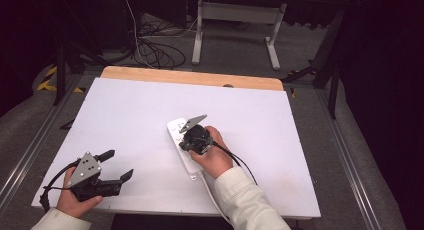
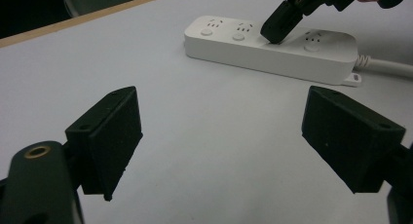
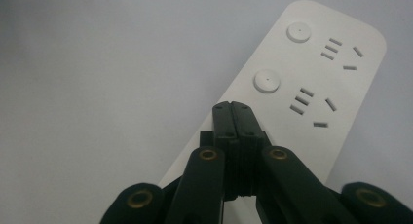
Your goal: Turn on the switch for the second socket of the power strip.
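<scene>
A white power strip [image 1: 176,126] with round buttons and socket slots lies near the middle of the white table top [image 1: 150,105]. My right gripper [image 1: 190,142] is shut and points down onto it, with nothing held. In the right gripper view its closed tips [image 3: 237,109] rest on the power strip [image 3: 311,87] in line with two round buttons; what lies under them is hidden. The left gripper view shows the right gripper [image 2: 275,33] touching the top of the power strip [image 2: 243,56]. My left gripper [image 1: 120,164] rests open near the front left, its jaws [image 2: 226,131] wide apart and empty.
The strip's white cable [image 1: 212,195] runs toward the front edge under the right sleeve, and leaves the strip's end [image 2: 384,65] in the left gripper view. A wooden strip [image 1: 190,77] borders the table's far edge. Beyond stand a desk frame [image 1: 235,25] and floor cables [image 1: 155,52].
</scene>
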Demonstrator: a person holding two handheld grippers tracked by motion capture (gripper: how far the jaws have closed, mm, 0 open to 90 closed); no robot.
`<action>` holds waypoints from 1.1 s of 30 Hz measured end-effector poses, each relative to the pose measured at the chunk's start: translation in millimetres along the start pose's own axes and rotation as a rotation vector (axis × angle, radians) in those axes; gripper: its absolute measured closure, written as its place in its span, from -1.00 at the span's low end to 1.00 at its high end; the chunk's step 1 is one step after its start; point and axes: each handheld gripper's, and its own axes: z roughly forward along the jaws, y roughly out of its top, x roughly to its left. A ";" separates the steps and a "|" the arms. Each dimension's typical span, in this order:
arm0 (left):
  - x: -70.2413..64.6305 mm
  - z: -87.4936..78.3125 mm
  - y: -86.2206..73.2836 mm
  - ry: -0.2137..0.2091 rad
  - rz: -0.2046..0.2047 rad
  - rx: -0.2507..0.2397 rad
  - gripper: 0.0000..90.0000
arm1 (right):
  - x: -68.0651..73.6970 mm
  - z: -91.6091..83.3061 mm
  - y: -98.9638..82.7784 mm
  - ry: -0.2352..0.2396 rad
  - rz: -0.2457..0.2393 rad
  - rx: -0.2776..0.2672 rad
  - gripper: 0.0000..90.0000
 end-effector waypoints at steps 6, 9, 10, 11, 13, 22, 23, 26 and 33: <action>-0.5 0.3 0.1 -0.002 -0.003 0.001 -0.67 | 4.8 0.9 0.4 -0.030 -0.011 0.004 1.00; -0.6 0.5 0.0 -0.002 -0.003 0.003 -0.66 | 4.1 0.9 -0.1 -0.028 0.000 0.005 1.00; -0.6 0.5 0.0 -0.002 -0.003 0.003 -0.66 | 3.7 1.1 -0.3 -0.028 0.004 0.004 1.00; -0.6 0.6 0.0 -0.002 -0.002 0.004 -0.67 | 3.4 1.1 -0.4 -0.027 0.006 0.003 1.00; -0.6 0.5 0.0 -0.002 -0.003 0.004 -0.67 | 3.4 1.6 -0.6 -0.026 0.009 0.004 1.00; -0.3 0.4 -0.1 -0.003 -0.002 0.006 -0.67 | 5.2 1.5 -0.6 -0.036 -0.001 0.004 1.00; -0.2 0.4 -0.1 -0.003 -0.002 0.006 -0.67 | 5.4 1.4 -0.7 -0.038 0.001 0.003 1.00; -0.2 0.7 -0.2 -0.004 -0.001 0.006 -0.67 | 6.3 1.4 -2.2 -0.045 0.003 -0.009 1.00; -0.3 0.8 -0.1 -0.004 -0.003 0.007 -0.66 | 2.5 -0.2 -3.3 -0.037 0.051 -0.027 1.00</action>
